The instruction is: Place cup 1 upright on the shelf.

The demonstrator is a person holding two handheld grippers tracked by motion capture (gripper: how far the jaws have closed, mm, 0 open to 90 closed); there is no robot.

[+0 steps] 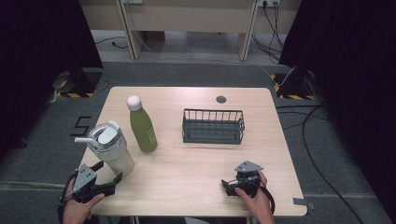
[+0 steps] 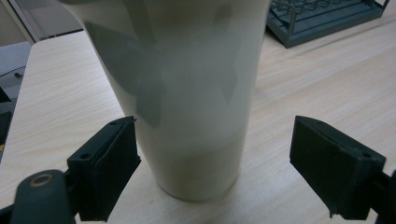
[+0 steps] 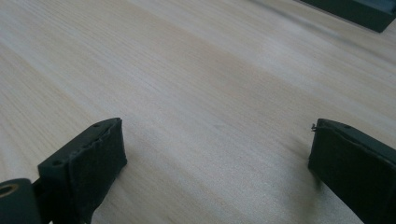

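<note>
A cream tumbler (image 1: 111, 148) with a grey lid and a straw stands near the table's front left. My left gripper (image 1: 108, 172) is open just in front of it. In the left gripper view the tumbler (image 2: 187, 102) rises between the two black jaws, which stand wide on either side without touching it. A green bottle (image 1: 142, 125) with a white cap stands upright behind the tumbler. A dark wire basket (image 1: 213, 126) sits mid-table. My right gripper (image 1: 227, 185) lies open near the front right, jaws over bare wood (image 3: 215, 102).
The wooden table (image 1: 196, 163) has a round cable hole (image 1: 221, 99) at the back. Cables trail on the grey floor to the right. Dark curtains hang on both sides, and a table leg frame stands behind.
</note>
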